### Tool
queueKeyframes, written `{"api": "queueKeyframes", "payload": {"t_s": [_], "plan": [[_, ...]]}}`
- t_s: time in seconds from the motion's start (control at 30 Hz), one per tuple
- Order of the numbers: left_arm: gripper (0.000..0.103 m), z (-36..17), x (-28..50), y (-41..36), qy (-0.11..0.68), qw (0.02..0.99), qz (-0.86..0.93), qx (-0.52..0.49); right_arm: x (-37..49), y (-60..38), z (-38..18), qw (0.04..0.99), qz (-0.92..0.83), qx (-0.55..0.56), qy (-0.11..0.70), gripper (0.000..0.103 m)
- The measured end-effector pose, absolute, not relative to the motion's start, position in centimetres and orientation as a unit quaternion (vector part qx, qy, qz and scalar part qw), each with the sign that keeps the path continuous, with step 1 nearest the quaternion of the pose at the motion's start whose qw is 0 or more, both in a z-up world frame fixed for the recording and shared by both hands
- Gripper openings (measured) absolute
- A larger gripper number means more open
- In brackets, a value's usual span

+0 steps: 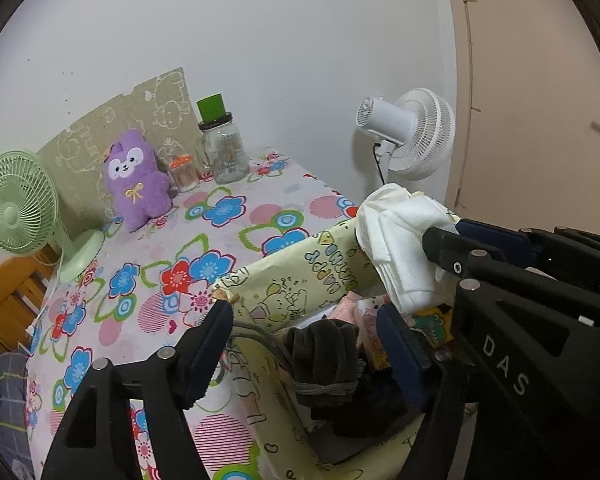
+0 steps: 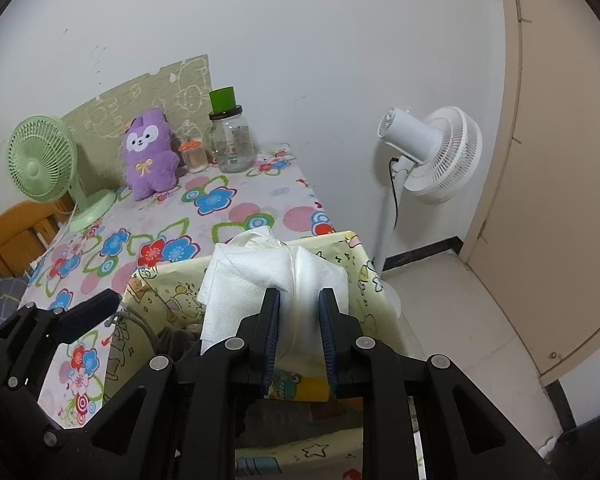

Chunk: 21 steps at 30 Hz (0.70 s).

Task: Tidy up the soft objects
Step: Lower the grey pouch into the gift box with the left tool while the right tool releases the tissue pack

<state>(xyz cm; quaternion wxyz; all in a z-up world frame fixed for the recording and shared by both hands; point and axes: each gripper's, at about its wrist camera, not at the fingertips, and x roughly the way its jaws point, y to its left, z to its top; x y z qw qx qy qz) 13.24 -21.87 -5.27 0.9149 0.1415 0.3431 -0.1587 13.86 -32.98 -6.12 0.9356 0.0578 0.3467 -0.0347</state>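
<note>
Left gripper (image 1: pixel 304 332) spread wide open, holding nothing, one finger out over the flowered tablecloth (image 1: pixel 220 236), the other down inside the yellow cloth basket (image 1: pixel 300 264). Far ahead-left of it a green desk fan (image 1: pixel 18 208), then a purple plush toy (image 1: pixel 134 180) sitting upright against the patterned backboard, a small orange-lidded jar (image 1: pixel 183 174) just beside the plush, and a clear glass jar (image 1: pixel 224 152) with a green cap on top. Between the left gripper's fingers, in the basket, a dark rolled bundle of socks (image 1: pixel 324 360) tied with gray cord; pink and cartoon-print fabric behind it, hard to tell apart. Right gripper (image 2: pixel 299 308) clamped on a folded white cloth (image 2: pixel 260 276), cloth sticking up and forward past the fingertips, held over the basket (image 2: pixel 356 256) near its far rim, not touching the contents as far as can be seen. Below the right gripper, a yellow cartoon-print item (image 2: pixel 296 386) in the basket. Ahead-right, off the table, a white standing fan (image 2: pixel 432 152) against the wall, next to a beige door (image 2: pixel 560 160).
</note>
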Motion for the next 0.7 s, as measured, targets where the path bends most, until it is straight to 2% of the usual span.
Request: {"api": "queueKeyframes", "payload": {"t_s": [0.27, 0.33, 0.5, 0.7], "plan": [[0.084, -5.5, 14.2, -21.0, 0.349, 0.916, -0.141, 0.14, 14.8, -32.2, -6.6, 0.934, -0.021, 0.055, 0.352, 0.024], [0.086, -5.7, 14.5, -20.9, 0.352, 0.915, -0.137, 0.14, 15.2, -31.9, -6.8, 0.932, -0.015, 0.053, 0.357, 0.032], [0.089, -6.2, 14.8, -20.4, 0.358, 0.913, -0.136, 0.139, 15.5, -31.2, -7.1, 0.931, -0.002, 0.056, 0.362, 0.069], [0.091, -6.2, 14.6, -19.8, 0.357, 0.915, -0.133, 0.135, 15.4, -30.6, -7.3, 0.929, -0.005, 0.054, 0.365, 0.08]]}}
